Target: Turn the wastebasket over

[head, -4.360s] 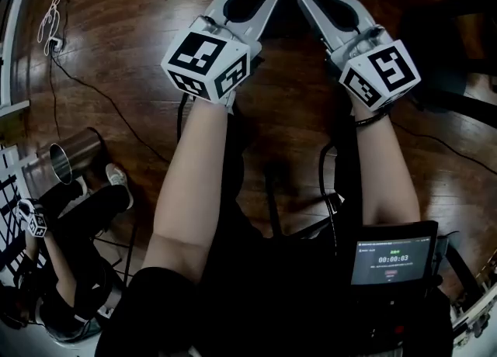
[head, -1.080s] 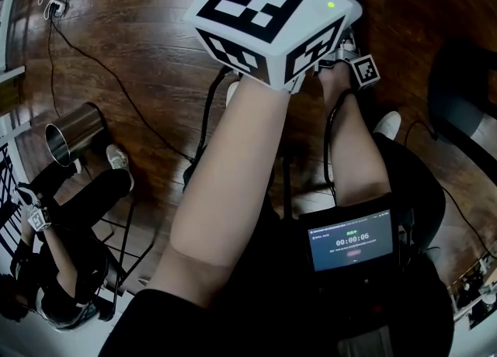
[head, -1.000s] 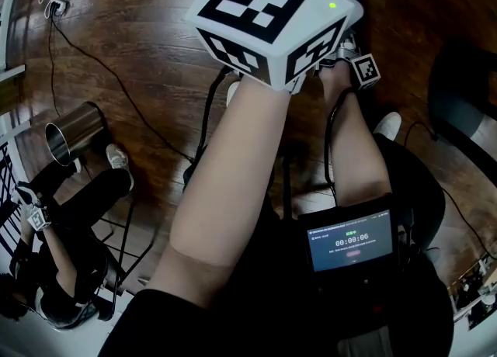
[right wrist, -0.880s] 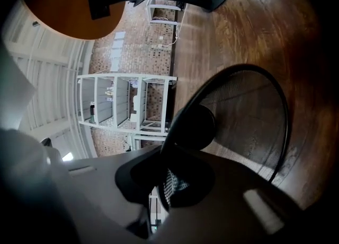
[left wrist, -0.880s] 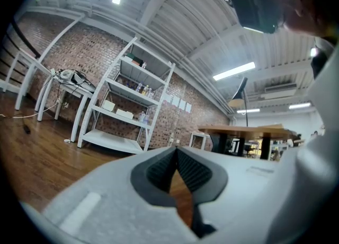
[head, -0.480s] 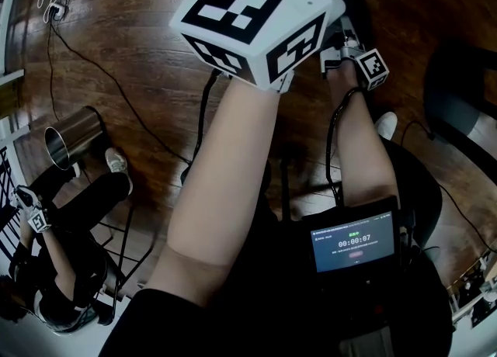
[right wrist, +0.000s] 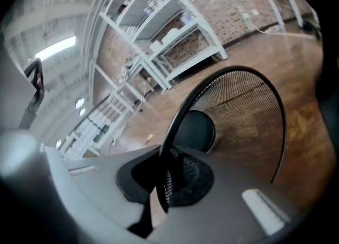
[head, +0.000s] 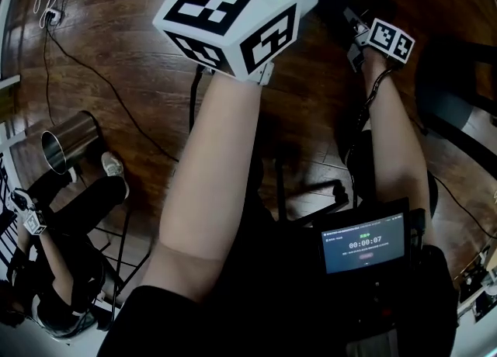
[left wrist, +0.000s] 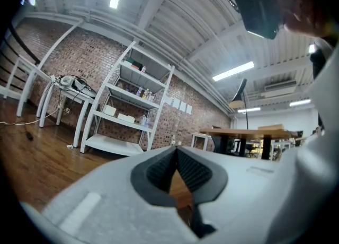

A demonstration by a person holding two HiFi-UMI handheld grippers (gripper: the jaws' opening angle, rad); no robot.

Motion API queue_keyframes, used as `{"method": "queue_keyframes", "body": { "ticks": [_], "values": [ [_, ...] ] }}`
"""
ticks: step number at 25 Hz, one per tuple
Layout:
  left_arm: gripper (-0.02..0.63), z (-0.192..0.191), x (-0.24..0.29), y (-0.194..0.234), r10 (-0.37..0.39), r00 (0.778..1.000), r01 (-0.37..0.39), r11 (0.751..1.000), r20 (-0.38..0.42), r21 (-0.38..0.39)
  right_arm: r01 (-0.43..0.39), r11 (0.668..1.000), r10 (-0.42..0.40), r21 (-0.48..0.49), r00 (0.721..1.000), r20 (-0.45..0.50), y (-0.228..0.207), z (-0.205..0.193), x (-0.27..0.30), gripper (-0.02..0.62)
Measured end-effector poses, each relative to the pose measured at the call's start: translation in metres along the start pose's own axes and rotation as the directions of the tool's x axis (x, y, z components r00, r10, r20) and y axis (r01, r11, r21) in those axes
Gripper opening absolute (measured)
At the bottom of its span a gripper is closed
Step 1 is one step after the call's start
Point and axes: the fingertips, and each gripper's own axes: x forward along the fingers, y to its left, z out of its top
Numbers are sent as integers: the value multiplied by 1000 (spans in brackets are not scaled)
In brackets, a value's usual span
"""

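Left gripper point(left wrist: 177, 151): fingers pressed together, empty, idle.
Right gripper point(right wrist: 162, 180): fingers clamped on wastebasket point(right wrist: 241, 113) rim point(right wrist: 177, 113); lately raised and rolled, so tipping appears begun.
Wastebasket orientation: mouth at the fingers, base point(right wrist: 195, 130) beyond them. Long axis runs away from the fingers, above the floor point(right wrist: 299, 105).

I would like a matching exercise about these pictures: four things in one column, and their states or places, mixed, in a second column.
1. left tongs
2. right tongs
3. wastebasket
4. steel container

A. black mesh, held by its rim
B. shut, nothing between them
C. on the wooden floor, head view's left
D. shut on a black rim

Pairs: 1-B, 2-D, 3-A, 4-C
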Motion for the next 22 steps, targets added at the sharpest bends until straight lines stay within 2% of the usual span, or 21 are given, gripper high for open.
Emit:
{"method": "queue_keyframes", "body": {
  "ticks": [2,3,5,8,11,13,14,15,16,18,19,22],
  "values": [
    [3,2,-2,2,6,1000,-6,1000,2,2,16,981,-42,-192,990,-131,5,5,3,9],
    [3,3,-3,3,9,1000,-9,1000,5,2,18,956,-79,-292,977,-198,5,4,4,9],
    [3,6,-3,2,11,1000,-11,1000,10,2,-3,872,-181,-489,927,-328,1,-2,5,11],
    [3,7,-3,2,12,1000,-12,1000,11,2,-112,684,-348,-721,818,-458,-7,-21,8,12],
    [3,8,-3,3,13,1000,-13,1000,11,1,-262,508,-475,-821,710,-520,3,-46,7,12],
    [3,10,-3,3,15,1000,-15,1000,13,2,-332,372,-548,-867,675,-494,4,-53,11,12],
    [3,10,-3,3,15,1000,-15,1000,13,2,-366,323,-571,-873,660,-488,4,-59,13,11],
    [3,10,-4,4,15,1000,-15,1000,13,3,-401,293,-586,-868,642,-494,4,-68,14,11],
    [3,10,-4,4,15,1000,-15,1000,14,2,-434,280,-594,-856,623,-510,4,-78,14,11],
    [3,9,-6,5,16,1000,-16,1000,14,2,-488,283,-596,-826,585,-550,3,-97,12,9],
    [3,9,-6,6,17,1000,-17,1000,13,1,-500,287,-593,-817,577,-562,3,-103,11,9],
    [3,12,-4,6,20,1000,-20,1000,15,-5,-495,290,-579,-819,591,-562,2,-101,6,11]
  ]
}}
